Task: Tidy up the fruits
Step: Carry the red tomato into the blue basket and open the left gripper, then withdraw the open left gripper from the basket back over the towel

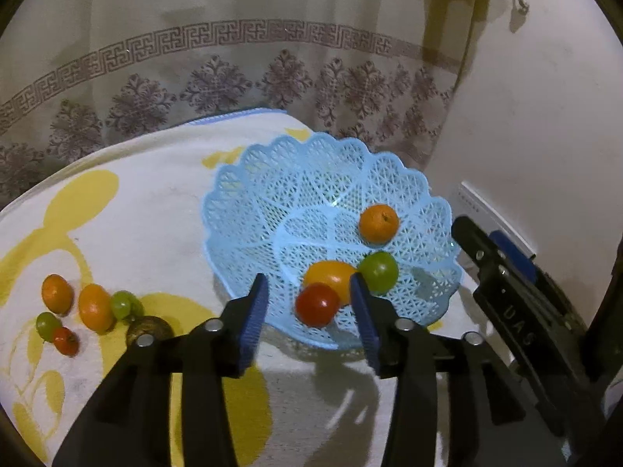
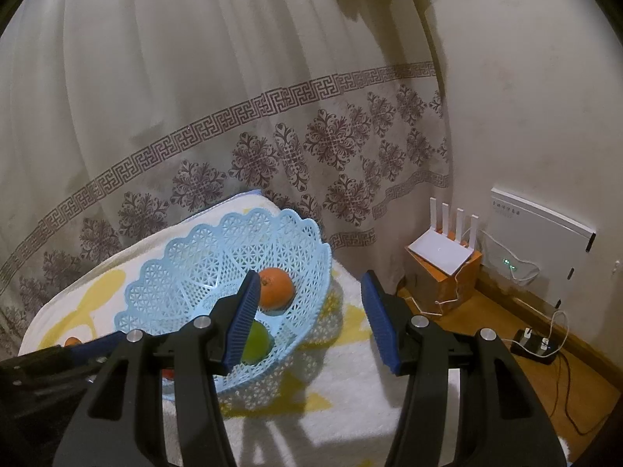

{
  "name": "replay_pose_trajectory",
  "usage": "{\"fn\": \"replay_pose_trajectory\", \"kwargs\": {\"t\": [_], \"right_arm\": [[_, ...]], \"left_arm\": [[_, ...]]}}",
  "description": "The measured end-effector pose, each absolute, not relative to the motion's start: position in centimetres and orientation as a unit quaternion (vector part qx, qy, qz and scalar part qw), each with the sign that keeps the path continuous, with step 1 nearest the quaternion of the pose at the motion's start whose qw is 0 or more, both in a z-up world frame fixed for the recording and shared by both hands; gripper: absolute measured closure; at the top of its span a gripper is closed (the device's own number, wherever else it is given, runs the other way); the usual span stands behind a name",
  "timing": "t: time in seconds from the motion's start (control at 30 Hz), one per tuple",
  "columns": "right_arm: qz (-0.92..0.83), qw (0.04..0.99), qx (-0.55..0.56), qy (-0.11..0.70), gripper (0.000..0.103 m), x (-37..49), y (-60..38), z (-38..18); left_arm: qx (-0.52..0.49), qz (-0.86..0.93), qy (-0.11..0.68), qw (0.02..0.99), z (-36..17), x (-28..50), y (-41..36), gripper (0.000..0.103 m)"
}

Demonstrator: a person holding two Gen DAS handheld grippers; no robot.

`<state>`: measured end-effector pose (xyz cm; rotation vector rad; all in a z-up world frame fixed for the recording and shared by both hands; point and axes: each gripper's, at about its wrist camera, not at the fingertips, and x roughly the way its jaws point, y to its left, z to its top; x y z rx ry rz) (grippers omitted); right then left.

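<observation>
Left gripper (image 1: 311, 311) hung with jaws parted, gripping nothing, above the near rim of the blue basket (image 1: 272, 179). Inside lay a red tomato (image 1: 317, 304) between the pads, yellow fruit (image 1: 331, 274), green fruit (image 1: 378, 271), orange (image 1: 378, 223). Right gripper (image 2: 311, 319) parted, empty, beside the basket's right edge.

Patterned curtain (image 2: 272, 124); yellow-and-white towel (image 1: 128, 210); white router (image 2: 444, 247) atop orange box (image 2: 447, 284); black power strip (image 2: 535, 344) on wooden floor (image 2: 545, 381).
</observation>
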<state>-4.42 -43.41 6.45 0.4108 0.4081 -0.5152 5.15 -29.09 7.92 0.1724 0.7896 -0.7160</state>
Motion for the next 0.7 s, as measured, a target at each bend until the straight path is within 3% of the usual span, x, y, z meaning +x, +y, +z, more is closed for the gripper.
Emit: {"fn": "replay_pose_trajectory", "kwargs": {"t": [0.13, 0.23, 0.33, 0.7], "right_arm": [[-0.257, 0.923, 0.209, 0.196, 0.047, -4.6, -43.6, 6.4], [-0.262, 0.922, 0.211, 0.193, 0.047, -4.7, -43.5, 6.5], [-0.265, 0.921, 0.212, 0.191, 0.041, -4.8, -43.6, 6.5], [-0.266, 0.920, 0.215, 0.190, 0.041, -5.0, -43.9, 6.5]], "left_arm": [[0.075, -0.333, 0.371, 0.864, 8.5, 5.2, -28.7, 0.048], [0.071, -0.327, 0.374, 0.865, 8.3, 5.1, -28.5, 0.032], [0.072, -0.322, 0.374, 0.867, 8.3, 4.9, -28.3, 0.031], [0.077, -0.298, 0.362, 0.880, 8.9, 4.4, -27.2, 0.023]]}}
